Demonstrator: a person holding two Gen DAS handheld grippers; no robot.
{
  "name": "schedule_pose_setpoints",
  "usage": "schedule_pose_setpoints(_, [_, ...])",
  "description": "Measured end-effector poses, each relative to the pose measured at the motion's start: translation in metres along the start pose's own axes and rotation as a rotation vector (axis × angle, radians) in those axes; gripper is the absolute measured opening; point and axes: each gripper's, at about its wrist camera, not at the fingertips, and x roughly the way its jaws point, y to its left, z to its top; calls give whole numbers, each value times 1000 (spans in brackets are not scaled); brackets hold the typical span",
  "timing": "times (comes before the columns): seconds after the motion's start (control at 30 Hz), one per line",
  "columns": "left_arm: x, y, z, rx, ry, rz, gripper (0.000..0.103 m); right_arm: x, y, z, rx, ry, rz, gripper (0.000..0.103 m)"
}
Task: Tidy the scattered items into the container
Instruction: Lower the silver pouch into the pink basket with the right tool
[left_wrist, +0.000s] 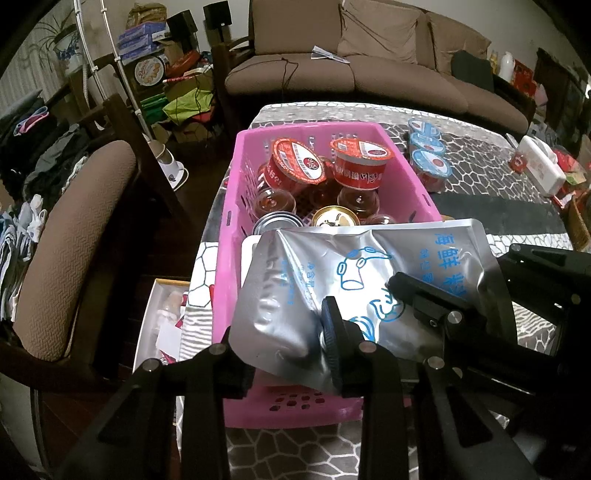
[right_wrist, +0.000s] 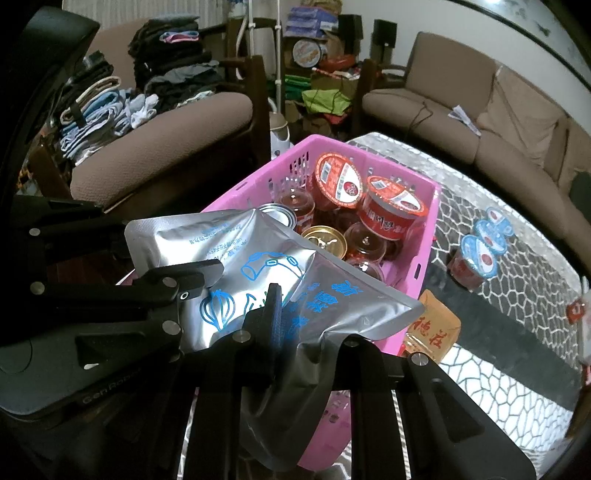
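A silver foil pouch (left_wrist: 369, 251) (right_wrist: 221, 236) with blue print hangs over the near end of the pink basket (left_wrist: 229, 206) (right_wrist: 428, 236). My left gripper (left_wrist: 280, 339) is shut on the pouch's lower left corner, and it shows at the left of the right wrist view (right_wrist: 199, 275). My right gripper (right_wrist: 310, 328) is shut on the pouch's other side, and it shows at the right of the left wrist view (left_wrist: 402, 284). Inside the basket lie red-lidded cups (left_wrist: 295, 162) (right_wrist: 340, 181), clear-lidded cups and a gold-topped can (left_wrist: 334, 219) (right_wrist: 325, 240).
Three blue-lidded cups (left_wrist: 430, 162) (right_wrist: 480, 254) stand on the patterned table to the right of the basket. An orange packet (right_wrist: 432, 325) lies against its near right corner. A white tissue box (left_wrist: 539, 162) sits far right. An armchair (left_wrist: 74, 240) is at left, a sofa (left_wrist: 369, 66) behind.
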Motion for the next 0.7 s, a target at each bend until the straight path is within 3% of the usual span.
schedule_pose_setpoints(0.7, [19,1,-4,-8,42,-4,30,18,0,-5,4,40,-5,14])
